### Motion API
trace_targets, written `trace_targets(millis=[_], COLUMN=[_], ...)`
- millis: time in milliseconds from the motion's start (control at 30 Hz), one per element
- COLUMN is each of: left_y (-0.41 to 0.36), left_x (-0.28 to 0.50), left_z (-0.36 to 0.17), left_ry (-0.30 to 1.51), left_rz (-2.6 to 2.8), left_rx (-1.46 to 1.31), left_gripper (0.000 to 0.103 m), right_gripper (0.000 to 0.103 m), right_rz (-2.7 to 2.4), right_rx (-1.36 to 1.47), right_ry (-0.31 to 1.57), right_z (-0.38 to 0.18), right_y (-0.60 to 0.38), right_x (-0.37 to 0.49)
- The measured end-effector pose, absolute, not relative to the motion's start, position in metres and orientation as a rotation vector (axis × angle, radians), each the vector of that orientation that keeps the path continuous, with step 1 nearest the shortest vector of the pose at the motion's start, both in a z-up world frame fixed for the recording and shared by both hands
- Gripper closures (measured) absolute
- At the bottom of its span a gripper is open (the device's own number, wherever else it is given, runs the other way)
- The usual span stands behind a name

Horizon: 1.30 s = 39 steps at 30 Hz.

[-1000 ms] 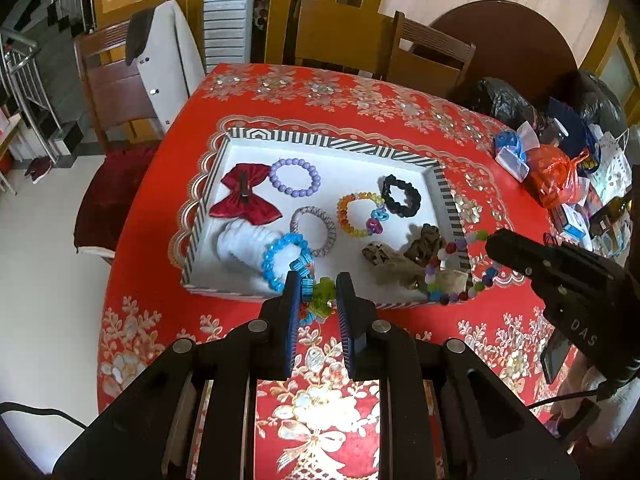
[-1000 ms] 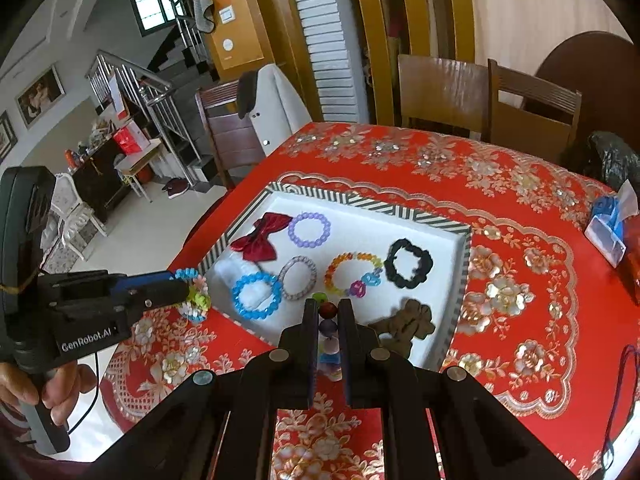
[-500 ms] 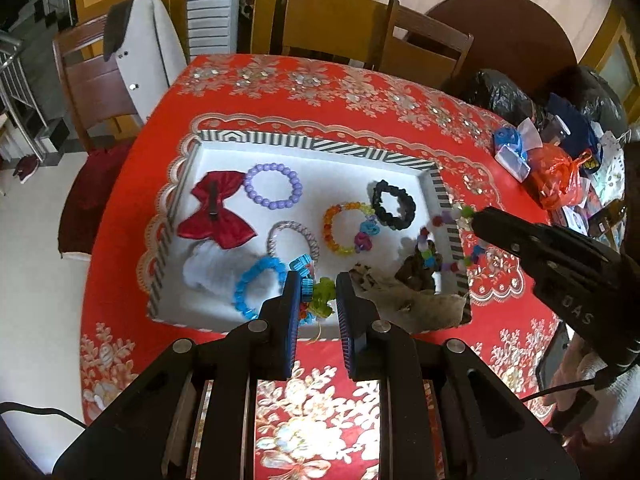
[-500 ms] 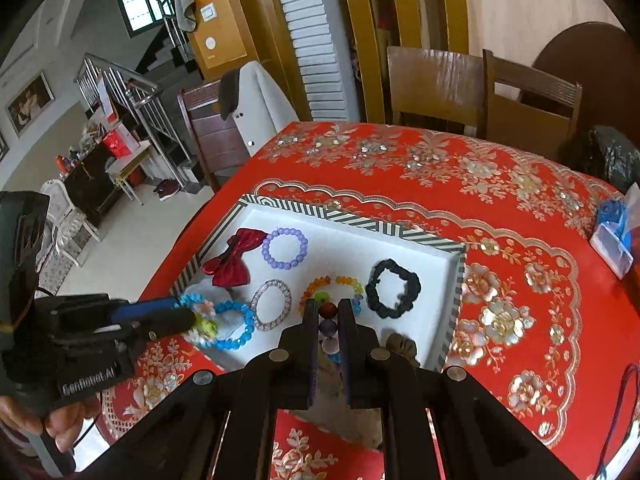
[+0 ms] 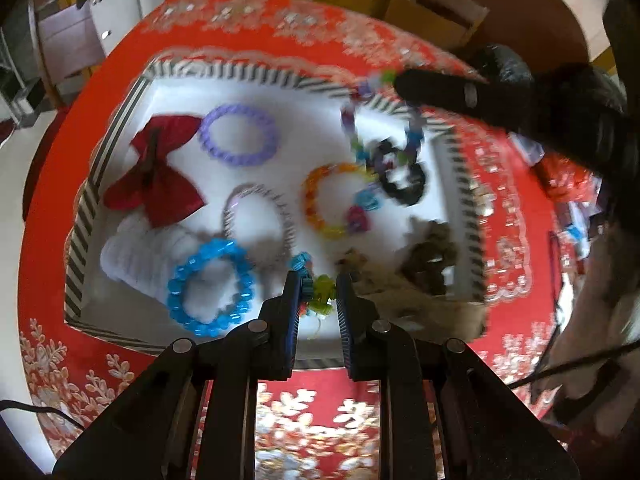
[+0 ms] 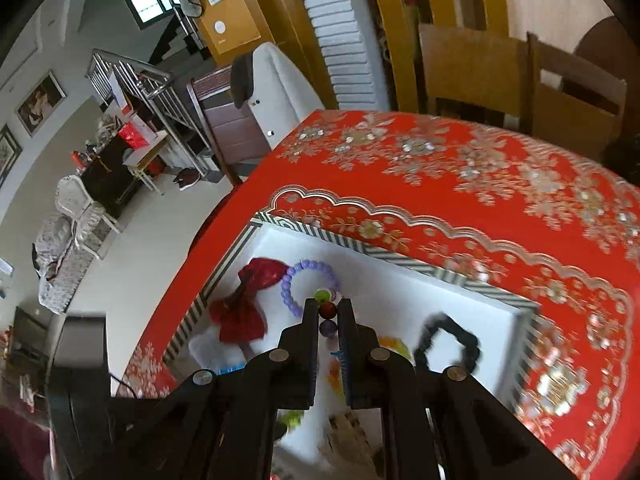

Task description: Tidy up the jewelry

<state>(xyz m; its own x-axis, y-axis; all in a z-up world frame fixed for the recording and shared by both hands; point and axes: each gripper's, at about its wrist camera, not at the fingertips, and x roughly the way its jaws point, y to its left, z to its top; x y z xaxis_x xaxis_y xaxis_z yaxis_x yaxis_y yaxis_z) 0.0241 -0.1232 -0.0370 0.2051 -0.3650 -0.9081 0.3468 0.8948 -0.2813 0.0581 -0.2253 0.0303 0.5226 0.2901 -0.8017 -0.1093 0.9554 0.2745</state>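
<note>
A white tray with a striped rim [image 5: 248,76] holds a red bow [image 5: 154,172], a purple bracelet [image 5: 239,135], a silver one [image 5: 258,220], a blue one [image 5: 210,286], a rainbow one [image 5: 320,200], a black scrunchie [image 5: 400,180] and a brown piece [image 5: 430,258]. My left gripper [image 5: 319,280] hangs over the tray's near edge, shut on a green and blue charm bracelet [image 5: 322,294]. My right gripper [image 6: 328,306] is above the tray [image 6: 404,258], shut on a multicolour bead bracelet [image 6: 328,310]. In the left wrist view that bracelet [image 5: 352,128] dangles over the far right corner.
A red patterned cloth [image 6: 460,168] covers the table. Its left edge drops to the floor. Wooden chairs [image 6: 480,80] stand at the far side. Bags and packets [image 5: 568,184] crowd the table's right side. A white cloth [image 5: 128,256] lies in the tray's near left corner.
Both grippers came forward and lower over the tray. The right one carried the bead bracelet from the tray's near right corner toward its far right corner. Both grips stayed the same.
</note>
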Motion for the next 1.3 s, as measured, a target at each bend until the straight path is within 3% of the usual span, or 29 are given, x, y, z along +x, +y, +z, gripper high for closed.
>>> trace_targets(millis=[400, 533, 600, 767, 833, 1000, 1300], left_y=[-0.112, -0.114, -0.115, -0.118, -0.119, -0.119, -0.109], left_x=[0.026, 0.029, 0.029, 0.026, 0.023, 0.014, -0.007], left_z=[-0.055, -0.059, -0.059, -0.058, -0.056, -0.044, -0.014], left_ry=[1.281, 1.283, 1.276, 1.26, 1.254, 1.214, 1.115], left_rz=[-0.457, -0.444, -0.438, -0.433, -0.43, -0.403, -0.358], left_rx=[0.042, 0.053, 0.065, 0.085, 0.091, 0.11, 0.152], left_gripper=[0.087, 0.086, 0.082, 0.053, 0.049, 0.049, 0.049], right_gripper=[0.094, 0.087, 0.077, 0.076, 0.076, 0.068, 0.068], right_rz=[0.073, 0.074, 0.082, 0.078, 0.075, 0.035, -0.021], right_rx=[0.249, 0.218, 0.212, 0.249, 0.256, 0.286, 0.322], right_ry=[1.135, 1.153, 1.14, 1.077, 1.048, 0.968, 0.932], right_z=[-0.041, -0.044, -0.039, -0.015, -0.005, 0.019, 0.024], right_y=[-0.262, -0.26, -0.259, -0.265, -0.266, -0.271, -0.267], right_x=[0.104, 0.098, 0.089, 0.058, 0.048, 0.005, -0.061])
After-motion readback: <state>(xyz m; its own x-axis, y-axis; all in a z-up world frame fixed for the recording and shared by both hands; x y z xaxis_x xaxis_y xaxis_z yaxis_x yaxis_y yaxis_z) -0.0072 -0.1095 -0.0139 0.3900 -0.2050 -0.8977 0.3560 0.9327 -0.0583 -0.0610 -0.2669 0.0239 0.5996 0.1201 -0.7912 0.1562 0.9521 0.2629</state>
